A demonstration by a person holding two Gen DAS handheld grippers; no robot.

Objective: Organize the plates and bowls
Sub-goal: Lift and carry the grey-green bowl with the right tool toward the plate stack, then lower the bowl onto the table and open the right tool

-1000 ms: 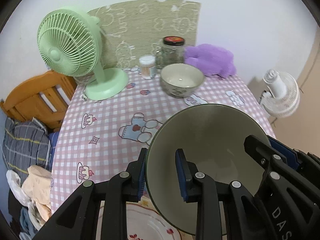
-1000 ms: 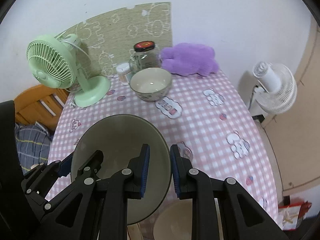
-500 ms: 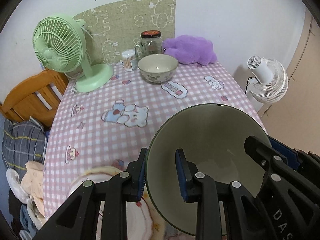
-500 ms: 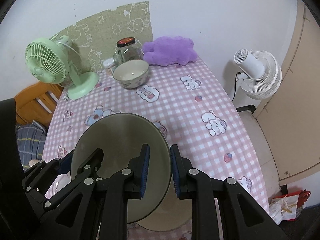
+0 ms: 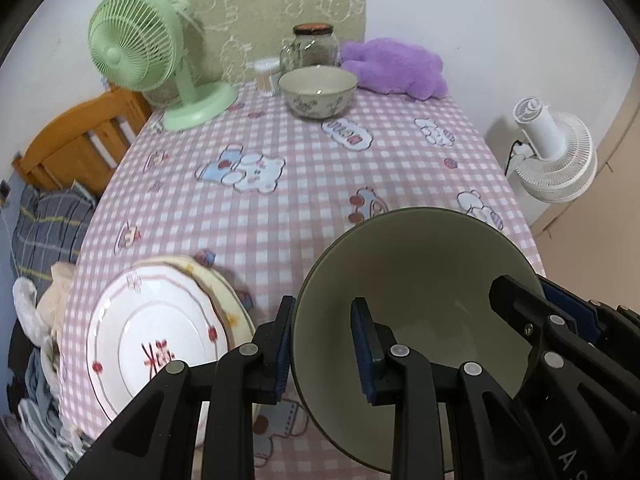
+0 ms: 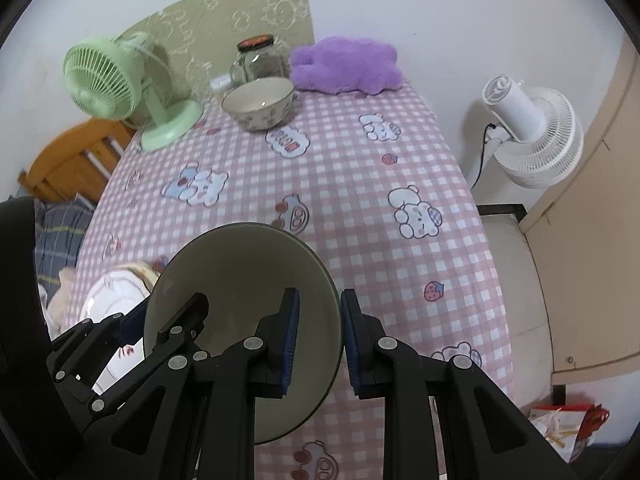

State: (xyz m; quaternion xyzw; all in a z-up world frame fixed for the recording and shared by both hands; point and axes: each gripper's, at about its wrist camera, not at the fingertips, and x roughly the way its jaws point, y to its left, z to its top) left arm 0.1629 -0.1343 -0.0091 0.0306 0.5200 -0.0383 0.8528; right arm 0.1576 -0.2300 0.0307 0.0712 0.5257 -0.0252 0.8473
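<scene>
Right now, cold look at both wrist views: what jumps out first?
The big dark-rimmed bowl fills the near foreground, gripped on opposite rims by the left gripper and the right gripper, above the pink checked tablecloth. Beside it, at the near left edge, a white plate lies on a yellow one. At the far end stand a patterned bowl, a green fan and a purple plush.

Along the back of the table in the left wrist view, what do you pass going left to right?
Green fan → cotton swab tub → glass jar → purple plush.
</scene>
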